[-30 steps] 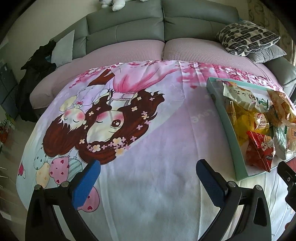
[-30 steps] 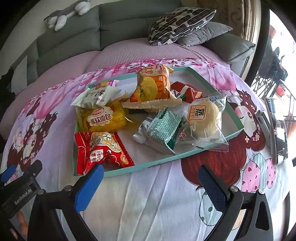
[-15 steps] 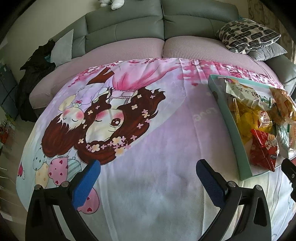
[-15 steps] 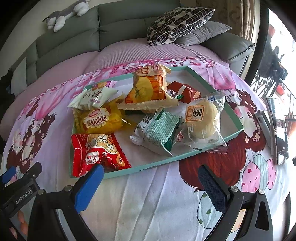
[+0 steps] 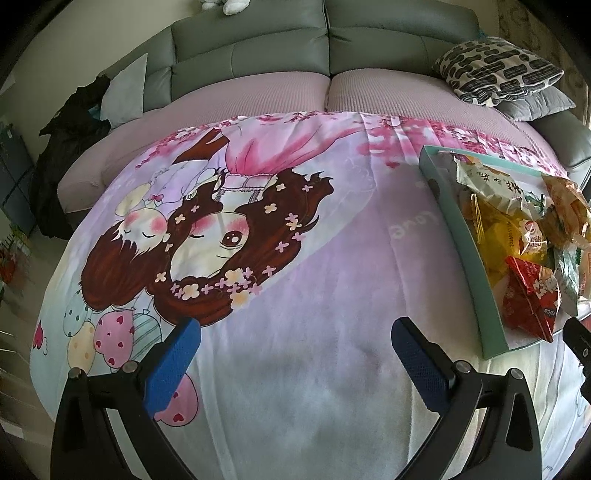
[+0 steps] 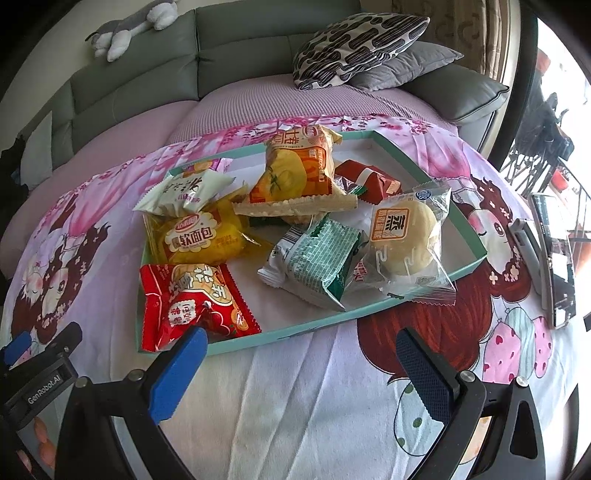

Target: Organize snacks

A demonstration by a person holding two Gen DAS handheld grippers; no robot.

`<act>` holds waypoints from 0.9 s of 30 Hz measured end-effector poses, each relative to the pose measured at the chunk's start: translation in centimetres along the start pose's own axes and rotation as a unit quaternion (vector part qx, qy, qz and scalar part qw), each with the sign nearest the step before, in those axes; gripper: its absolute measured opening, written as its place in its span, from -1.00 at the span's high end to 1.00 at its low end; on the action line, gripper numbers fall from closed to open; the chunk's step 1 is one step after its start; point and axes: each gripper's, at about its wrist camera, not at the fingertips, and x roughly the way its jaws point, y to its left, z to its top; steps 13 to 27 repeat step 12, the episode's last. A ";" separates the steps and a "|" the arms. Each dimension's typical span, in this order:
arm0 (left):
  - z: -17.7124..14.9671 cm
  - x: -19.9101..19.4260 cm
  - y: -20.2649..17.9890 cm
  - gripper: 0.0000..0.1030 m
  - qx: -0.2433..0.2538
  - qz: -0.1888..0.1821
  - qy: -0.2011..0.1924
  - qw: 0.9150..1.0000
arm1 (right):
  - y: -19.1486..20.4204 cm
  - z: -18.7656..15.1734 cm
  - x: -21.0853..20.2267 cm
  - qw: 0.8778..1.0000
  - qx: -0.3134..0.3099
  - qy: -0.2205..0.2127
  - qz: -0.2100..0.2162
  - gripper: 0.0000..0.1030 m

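Note:
A shallow teal tray (image 6: 391, 147) lies on the cartoon-print cloth and holds several snack packs. Among them are a red pack (image 6: 192, 299) at its near left corner, a yellow bread pack (image 6: 199, 240), a green-and-white pack (image 6: 317, 262), a clear-wrapped bun (image 6: 406, 236) and an orange pack (image 6: 299, 170). My right gripper (image 6: 299, 354) hovers open just short of the tray's near rim, its left pad beside the red pack. My left gripper (image 5: 295, 343) is open over bare cloth, with the tray (image 5: 465, 236) off to its right. Neither holds anything.
A grey sofa (image 5: 258, 48) with a patterned pillow (image 6: 354, 44) and a plush toy (image 6: 122, 33) stands behind the cloth. Dark clothing (image 5: 62, 147) lies at the sofa's left end. A phone-like device (image 6: 557, 254) lies on the cloth right of the tray.
The right gripper has crept closer to the tray, so the packs look larger. The left view has shifted slightly, with the tray sitting further to its right. Both stay open.

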 end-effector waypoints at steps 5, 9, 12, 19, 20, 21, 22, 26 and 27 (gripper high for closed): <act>0.0 0.0 -0.1 -0.99 0.002 0.000 -0.001 1.000 | 0.0 0.0 0.0 1.000 0.000 0.001 0.000 -1.00; -0.1 -0.1 -0.1 -0.99 0.003 -0.003 -0.003 1.000 | 0.0 0.0 0.0 1.000 0.000 0.002 0.000 -1.00; -0.1 -0.1 -0.2 -0.99 0.005 -0.004 -0.004 1.000 | 0.0 -0.1 0.1 1.000 0.000 0.003 0.000 -1.00; -0.1 -0.1 -0.2 -0.99 0.005 -0.004 -0.004 1.000 | 0.0 -0.1 0.1 1.000 0.000 0.003 0.000 -1.00; -0.1 -0.1 -0.2 -0.99 0.005 -0.004 -0.004 1.000 | 0.0 -0.1 0.1 1.000 0.000 0.003 0.000 -1.00; -0.1 -0.1 -0.2 -0.99 0.005 -0.004 -0.004 1.000 | 0.0 -0.1 0.1 1.000 0.000 0.003 0.000 -1.00; -0.1 -0.1 -0.2 -0.99 0.005 -0.004 -0.004 1.000 | 0.0 -0.1 0.1 1.000 0.000 0.003 0.000 -1.00; -0.1 -0.1 -0.2 -0.99 0.005 -0.004 -0.004 1.000 | 0.0 -0.1 0.1 1.000 0.000 0.003 0.000 -1.00; -0.1 -0.1 -0.2 -0.99 0.005 -0.004 -0.004 1.000 | 0.0 -0.1 0.1 1.000 0.000 0.003 0.000 -1.00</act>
